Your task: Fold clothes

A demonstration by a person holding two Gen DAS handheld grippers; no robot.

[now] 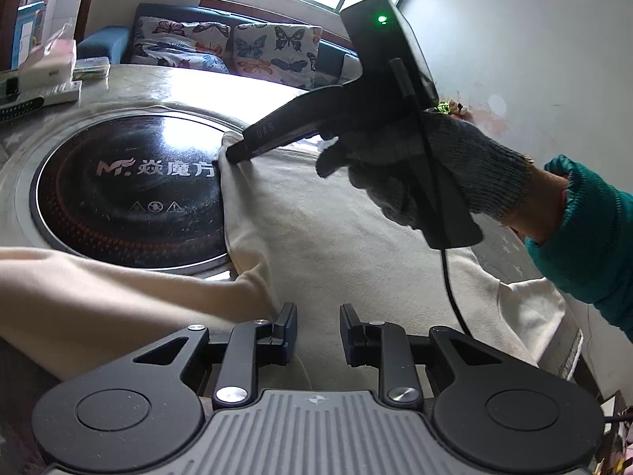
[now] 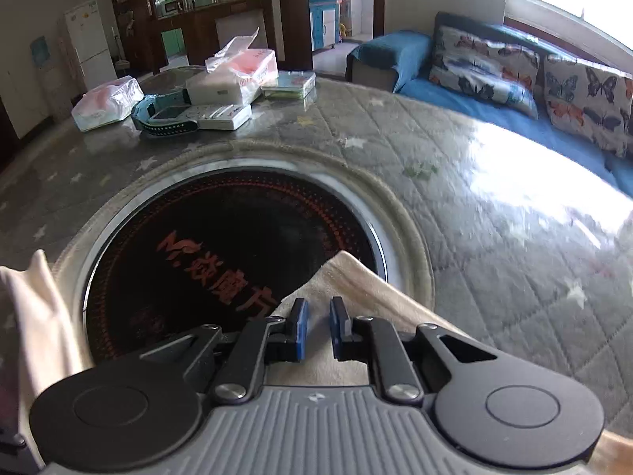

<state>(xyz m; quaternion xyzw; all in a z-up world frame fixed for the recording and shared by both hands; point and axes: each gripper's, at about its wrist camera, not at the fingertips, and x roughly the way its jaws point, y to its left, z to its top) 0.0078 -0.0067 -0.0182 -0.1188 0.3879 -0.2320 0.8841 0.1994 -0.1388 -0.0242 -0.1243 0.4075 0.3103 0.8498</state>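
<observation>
A cream garment (image 1: 336, 229) lies spread flat on the table, and one part of it (image 1: 99, 297) trails off to the left. My left gripper (image 1: 318, 328) hovers open over its near edge with nothing between the fingers. A gloved hand (image 1: 435, 166) holds my right gripper (image 1: 237, 154), whose tip rests at the garment's far corner beside the black round cooktop (image 1: 130, 190). In the right wrist view the right gripper (image 2: 318, 324) stands slightly open over that cream corner (image 2: 356, 285), which overlaps the cooktop (image 2: 221, 245). The cloth lies under the fingers, not pinched.
The table wears a grey quilted cover (image 2: 494, 237). At its far side sit tissue packs (image 2: 245, 67), a white device (image 2: 221, 114) and a teal watch (image 2: 162, 114). A blue sofa (image 2: 494, 91) with butterfly cushions stands behind the table, under a window.
</observation>
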